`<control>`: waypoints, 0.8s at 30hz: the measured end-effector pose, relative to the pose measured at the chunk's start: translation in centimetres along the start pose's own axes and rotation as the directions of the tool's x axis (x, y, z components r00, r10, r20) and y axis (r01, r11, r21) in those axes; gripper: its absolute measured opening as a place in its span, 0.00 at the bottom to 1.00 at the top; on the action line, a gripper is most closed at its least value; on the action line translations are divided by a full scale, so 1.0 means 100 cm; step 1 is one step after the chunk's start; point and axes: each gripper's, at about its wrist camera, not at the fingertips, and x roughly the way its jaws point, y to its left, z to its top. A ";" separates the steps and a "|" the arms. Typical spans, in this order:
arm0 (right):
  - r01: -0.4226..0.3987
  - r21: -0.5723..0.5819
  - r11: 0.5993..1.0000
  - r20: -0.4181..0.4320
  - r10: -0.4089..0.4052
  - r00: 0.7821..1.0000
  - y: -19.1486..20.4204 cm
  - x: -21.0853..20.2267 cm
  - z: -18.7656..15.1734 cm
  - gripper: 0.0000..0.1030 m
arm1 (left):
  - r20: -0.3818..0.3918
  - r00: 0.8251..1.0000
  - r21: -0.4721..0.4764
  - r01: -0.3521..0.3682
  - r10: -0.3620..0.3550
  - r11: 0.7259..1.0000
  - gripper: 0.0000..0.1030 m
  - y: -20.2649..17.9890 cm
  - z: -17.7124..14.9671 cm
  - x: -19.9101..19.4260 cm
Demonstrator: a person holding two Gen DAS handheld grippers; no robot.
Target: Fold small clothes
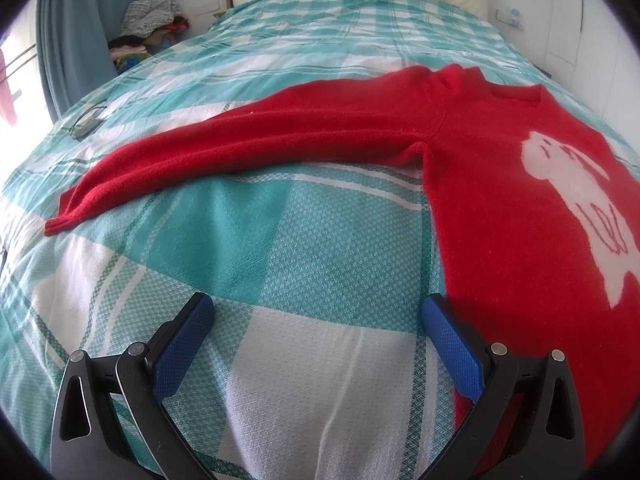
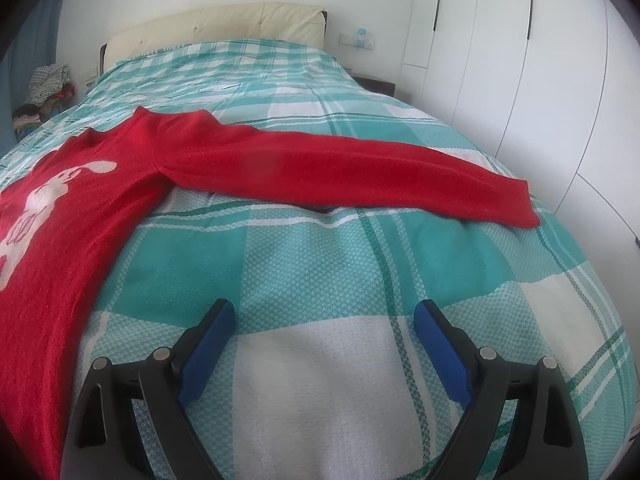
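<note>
Left wrist: left gripper [image 1: 316, 320] wide open, empty; red sweater [image 1: 500, 208] flat on bed [image 1: 280, 248], body touching right finger, left sleeve [image 1: 240, 148] stretching away leftward.
Right wrist: right gripper [image 2: 325, 320] wide open, empty; right sleeve [image 2: 360, 168] lies crosswise ahead, cuff toward right.

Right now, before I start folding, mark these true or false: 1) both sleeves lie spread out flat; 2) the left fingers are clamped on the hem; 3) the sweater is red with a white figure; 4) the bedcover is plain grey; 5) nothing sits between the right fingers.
1) True: the red sweater has its left sleeve and right sleeve stretched outward.
2) False: the left gripper is open over the bedcover.
3) True: white figure.
4) False: teal-and-white checks.
5) True: the right gripper is open, holding nothing.
</note>
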 end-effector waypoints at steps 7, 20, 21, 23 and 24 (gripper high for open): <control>-0.020 0.047 0.999 0.017 0.019 1.000 -0.009 -0.003 0.000 0.88 | -0.018 1.000 0.006 -0.005 0.005 1.000 1.00 0.000 0.001 0.001; -0.239 0.328 0.914 0.091 0.222 0.971 -0.083 -0.033 0.030 0.88 | -0.016 1.000 -0.001 0.009 -0.009 1.000 1.00 0.002 0.002 0.001; -0.275 0.377 0.885 0.092 0.259 0.961 -0.100 -0.029 0.038 0.88 | -0.015 1.000 -0.001 0.009 -0.009 1.000 1.00 0.002 0.001 0.001; -0.351 0.487 0.799 0.104 0.346 0.932 -0.136 -0.011 0.048 0.88 | -0.015 1.000 -0.001 0.009 -0.009 1.000 1.00 0.002 0.002 0.001; -0.377 0.551 0.744 0.107 0.385 0.917 -0.153 0.002 0.049 0.88 | -0.015 1.000 -0.001 0.009 -0.009 1.000 1.00 0.002 0.002 0.001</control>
